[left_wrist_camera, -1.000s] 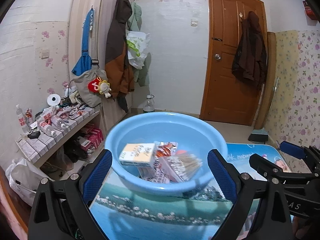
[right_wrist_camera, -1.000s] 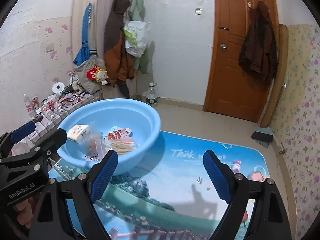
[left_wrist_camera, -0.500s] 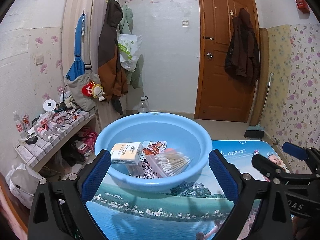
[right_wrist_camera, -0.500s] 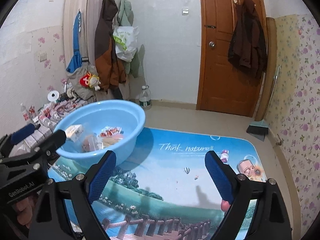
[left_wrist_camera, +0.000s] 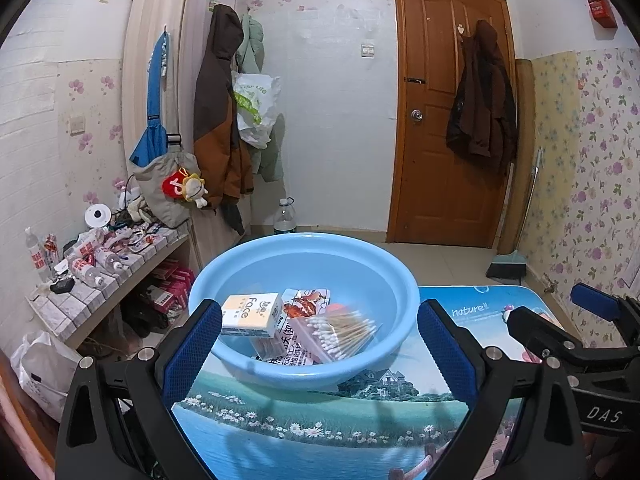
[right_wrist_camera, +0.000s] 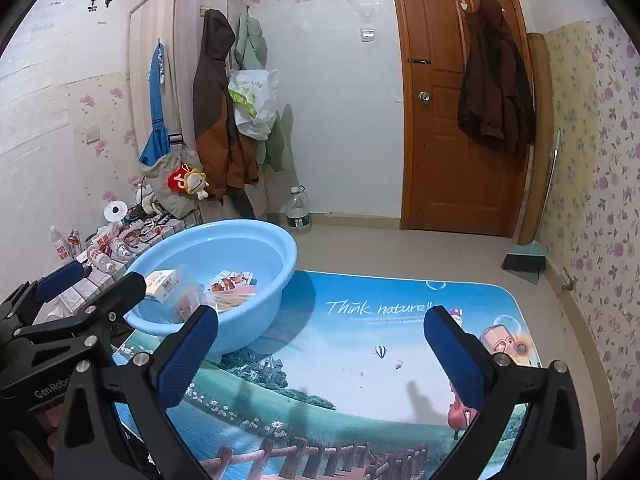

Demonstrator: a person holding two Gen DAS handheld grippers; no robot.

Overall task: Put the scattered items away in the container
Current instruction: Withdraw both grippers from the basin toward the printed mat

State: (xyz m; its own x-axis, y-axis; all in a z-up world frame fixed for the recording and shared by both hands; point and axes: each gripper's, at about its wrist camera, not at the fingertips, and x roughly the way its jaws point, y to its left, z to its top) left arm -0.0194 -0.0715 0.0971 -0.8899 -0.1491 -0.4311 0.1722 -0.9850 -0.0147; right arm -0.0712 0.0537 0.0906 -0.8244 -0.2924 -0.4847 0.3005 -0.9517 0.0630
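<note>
Blue basin [left_wrist_camera: 304,276] sits at the surface's [right_wrist_camera: 360,360] far left w/ tissue pack [left_wrist_camera: 250,314], cotton-swab bag [left_wrist_camera: 344,332] & snack packets inside, all light, crinkly, prob best pinched mid-body; left gripper [left_wrist_camera: 318,344] wide & empty, right gripper [right_wrist_camera: 320,356] opening, nothing between.

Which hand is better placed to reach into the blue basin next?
Probably the left gripper: the blue basin sits straight ahead, framed by its open fingers. The right gripper faces the picture mat, fingers opening on nothing, basin off to its side.
</note>
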